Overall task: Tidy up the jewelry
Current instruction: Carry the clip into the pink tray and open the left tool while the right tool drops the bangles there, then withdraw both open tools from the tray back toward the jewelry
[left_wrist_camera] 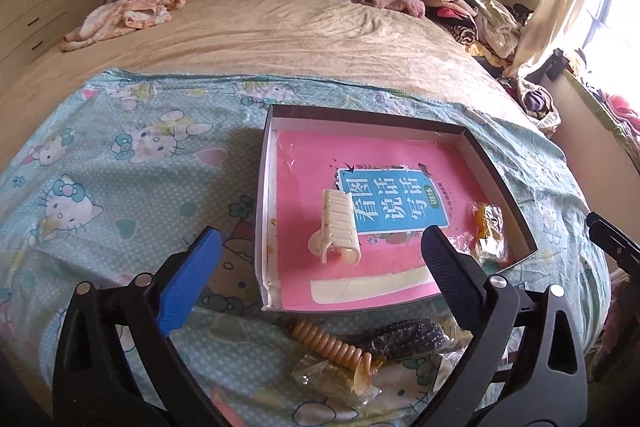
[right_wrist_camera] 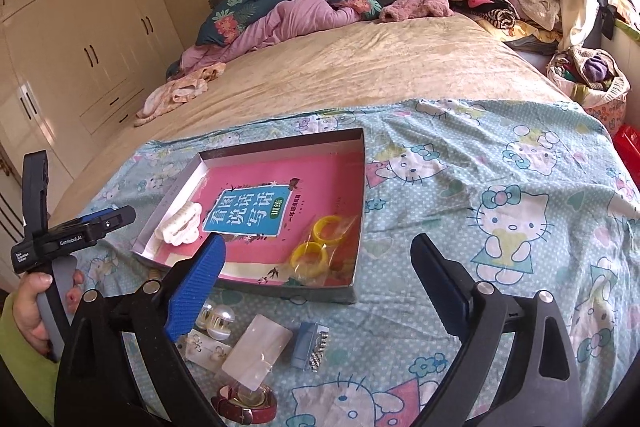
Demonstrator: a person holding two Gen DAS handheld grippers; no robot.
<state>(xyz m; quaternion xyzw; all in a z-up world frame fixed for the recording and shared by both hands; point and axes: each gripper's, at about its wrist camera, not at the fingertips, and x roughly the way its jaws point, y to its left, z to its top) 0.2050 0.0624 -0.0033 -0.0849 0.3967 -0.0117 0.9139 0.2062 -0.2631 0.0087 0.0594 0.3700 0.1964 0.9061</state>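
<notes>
1. Left wrist view: your left gripper is spread wide and holds nothing; the cream hair claw lies in the box.
2. Right wrist view: your right gripper gapes empty; yellow bangles sit inside the box.

Left gripper, right gripper: black frames, silver rivets, one ribbed blue finger, one black. Grey handle, white lettering lower left in right view. Green sleeve.

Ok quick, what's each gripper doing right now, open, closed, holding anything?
Left gripper: open, holding nothing, above the cream hair clip in the box.
Right gripper: open, holding nothing.
</notes>
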